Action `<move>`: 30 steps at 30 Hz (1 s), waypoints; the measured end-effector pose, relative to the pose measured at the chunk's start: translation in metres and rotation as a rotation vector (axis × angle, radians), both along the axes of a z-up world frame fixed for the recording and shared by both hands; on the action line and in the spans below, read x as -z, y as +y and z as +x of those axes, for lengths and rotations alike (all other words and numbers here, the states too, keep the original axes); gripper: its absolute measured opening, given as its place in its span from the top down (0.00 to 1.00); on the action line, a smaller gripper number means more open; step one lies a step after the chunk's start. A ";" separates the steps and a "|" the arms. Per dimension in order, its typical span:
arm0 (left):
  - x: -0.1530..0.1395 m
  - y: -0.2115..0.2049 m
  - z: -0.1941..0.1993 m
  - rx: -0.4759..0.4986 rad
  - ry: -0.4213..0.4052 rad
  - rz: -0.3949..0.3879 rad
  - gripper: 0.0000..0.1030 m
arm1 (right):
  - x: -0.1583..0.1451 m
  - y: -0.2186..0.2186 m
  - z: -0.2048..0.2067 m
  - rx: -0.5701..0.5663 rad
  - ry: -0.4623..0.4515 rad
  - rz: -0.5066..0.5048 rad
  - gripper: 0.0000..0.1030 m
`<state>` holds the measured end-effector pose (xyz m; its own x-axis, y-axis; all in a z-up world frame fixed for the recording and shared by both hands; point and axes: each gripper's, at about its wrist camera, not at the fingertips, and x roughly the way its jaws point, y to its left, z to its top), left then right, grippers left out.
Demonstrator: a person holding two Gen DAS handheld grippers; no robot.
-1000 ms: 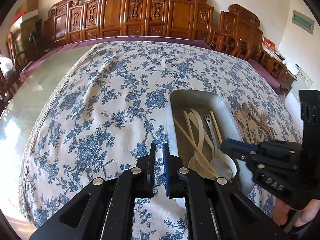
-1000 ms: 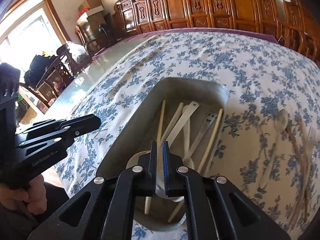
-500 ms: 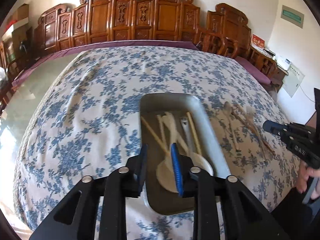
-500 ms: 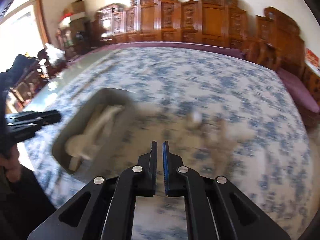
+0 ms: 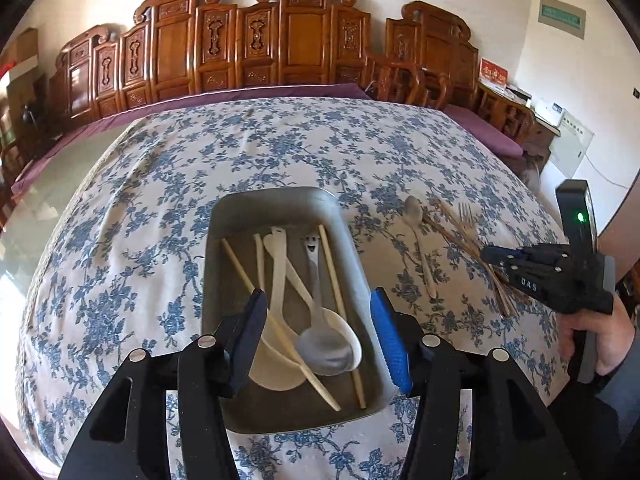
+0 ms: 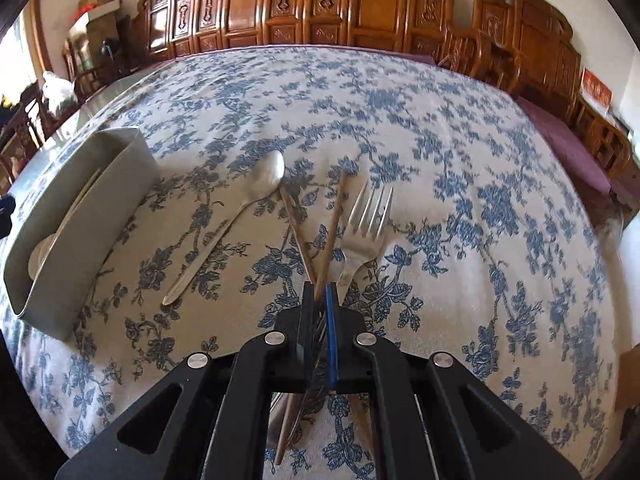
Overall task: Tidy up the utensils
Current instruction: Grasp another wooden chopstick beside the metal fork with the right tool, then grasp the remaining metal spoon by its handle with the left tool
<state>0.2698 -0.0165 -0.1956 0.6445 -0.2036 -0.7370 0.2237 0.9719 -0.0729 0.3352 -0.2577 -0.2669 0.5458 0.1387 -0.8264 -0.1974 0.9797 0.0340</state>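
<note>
1. Grey tray: rectangular, open-topped, on the table under a blue-flowered cloth. This is the landmark for all places below.
2. Contents of the tray: two pale chopsticks, one along the right wall and one lying diagonally; a white ladle-type spoon; a metal spoon with a smiling face cut in its handle, bowl toward the near end; further pale handles underneath, hard to tell apart.
3. Metal spoon: on the cloth just right of the tray, bowl pointing away, handle toward the camera, apart from the tray wall.
4. Brown chopsticks: two, crossed, right of that spoon, further from the tray.
5. Metal fork: right of the brown chopsticks, tines pointing away; its handle runs under the right hand-held gripper.
6. Left hand-held gripper: above the near end of the tray, jaws opening, with nothing gripped; the tray's contents show in the gap below.
7. Right hand-held gripper: right of the tray, low over the crossed chopsticks, clenched, nothing clearly caught between the pads. In the left wrist view it is carried by a hand.
8. Carved wooden chairs: lined along the wall beyond the far end of the tray.
</note>
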 end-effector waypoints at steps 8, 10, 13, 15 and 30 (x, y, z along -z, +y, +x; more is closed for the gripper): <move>0.002 -0.009 -0.002 0.016 0.003 0.010 0.50 | 0.003 0.012 0.004 -0.022 -0.002 -0.036 0.91; 0.001 -0.011 -0.003 0.019 0.002 0.013 0.50 | 0.004 0.015 0.006 -0.019 0.001 -0.048 0.91; 0.001 -0.015 -0.004 0.026 0.000 0.029 0.50 | 0.004 0.015 0.007 -0.005 0.007 -0.053 0.93; 0.001 -0.017 -0.004 0.024 -0.002 0.040 0.50 | 0.004 0.011 0.007 0.002 0.008 -0.034 0.94; -0.014 -0.070 0.015 0.106 0.008 0.076 0.50 | -0.027 -0.035 -0.009 0.096 -0.124 0.061 0.94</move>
<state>0.2845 -0.0865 -0.1813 0.6164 -0.2131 -0.7581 0.3249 0.9458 -0.0018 0.3259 -0.2925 -0.2396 0.6563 0.1289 -0.7434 -0.1097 0.9911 0.0751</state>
